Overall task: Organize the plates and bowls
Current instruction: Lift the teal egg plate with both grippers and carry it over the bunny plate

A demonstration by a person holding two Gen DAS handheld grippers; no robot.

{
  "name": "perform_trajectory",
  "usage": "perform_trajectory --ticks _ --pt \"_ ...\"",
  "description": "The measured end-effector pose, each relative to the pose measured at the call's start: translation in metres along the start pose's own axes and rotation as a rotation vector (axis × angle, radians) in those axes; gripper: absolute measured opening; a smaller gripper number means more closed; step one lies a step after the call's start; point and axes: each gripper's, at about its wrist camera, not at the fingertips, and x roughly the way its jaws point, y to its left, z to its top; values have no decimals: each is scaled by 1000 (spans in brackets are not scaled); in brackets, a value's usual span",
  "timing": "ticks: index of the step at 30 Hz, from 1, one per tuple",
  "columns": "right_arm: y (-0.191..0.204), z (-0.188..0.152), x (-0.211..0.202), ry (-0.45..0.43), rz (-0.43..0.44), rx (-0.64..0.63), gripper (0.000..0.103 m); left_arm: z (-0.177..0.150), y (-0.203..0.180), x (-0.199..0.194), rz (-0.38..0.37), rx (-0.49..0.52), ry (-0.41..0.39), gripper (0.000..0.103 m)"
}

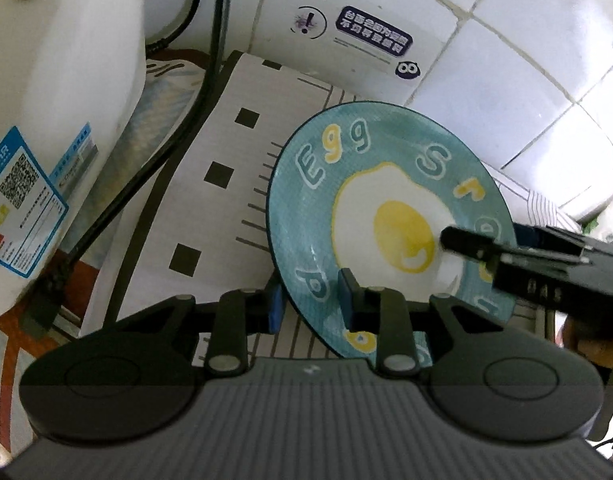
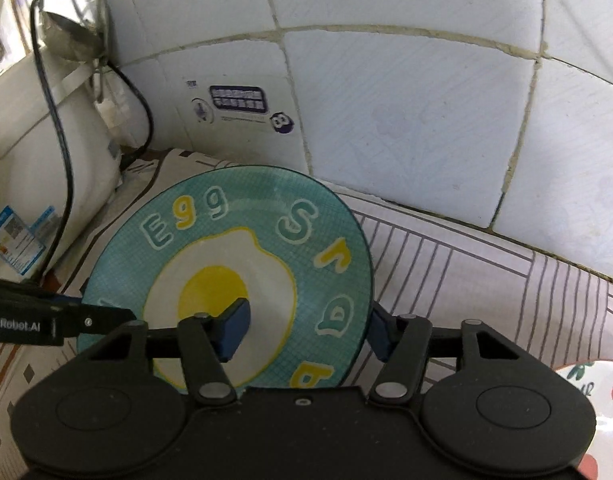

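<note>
Currently egg plate [image 2: 242, 264] is held tilted above the patterned mat [image 1: 210, 152], near the tiled wall [image 2: 406, 100]. Right gripper [image 2: 306, 330] straddles the plate edge at approx 4 o'clock, blue pads either side; looks clamped, w/ contact not fully visible. Left gripper [image 1: 311, 306] likewise at approx 7 o'clock. White appliance [image 1: 62, 92] sits at 9 o'clock. Judgement: keep both grips level, move in sync, lower slowly; glazed rim may slip.
</note>
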Motion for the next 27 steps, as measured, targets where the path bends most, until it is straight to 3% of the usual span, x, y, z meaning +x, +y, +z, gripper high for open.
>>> perform_trajectory --ticks 3,8,12,15,20,27 --pt "-13 1 -9 4 14 97 30 4 1 0 -4 14 34 27" --pt "-17 -3 -34 -27 62 153 18 8 8 -9 -61 41 69 28" --pt "-12 -6 -57 -43 86 149 18 13 4 -31 -82 150 35 29" --pt "-11 -10 -79 -81 109 188 17 13 2 -46 -98 172 13 29" --pt "-1 -22 -125 -122 66 156 18 10 -11 -72 -125 212 10 29" --pt "-15 -56 -202 -201 -17 234 18 2 -61 -102 -205 338 16 29"
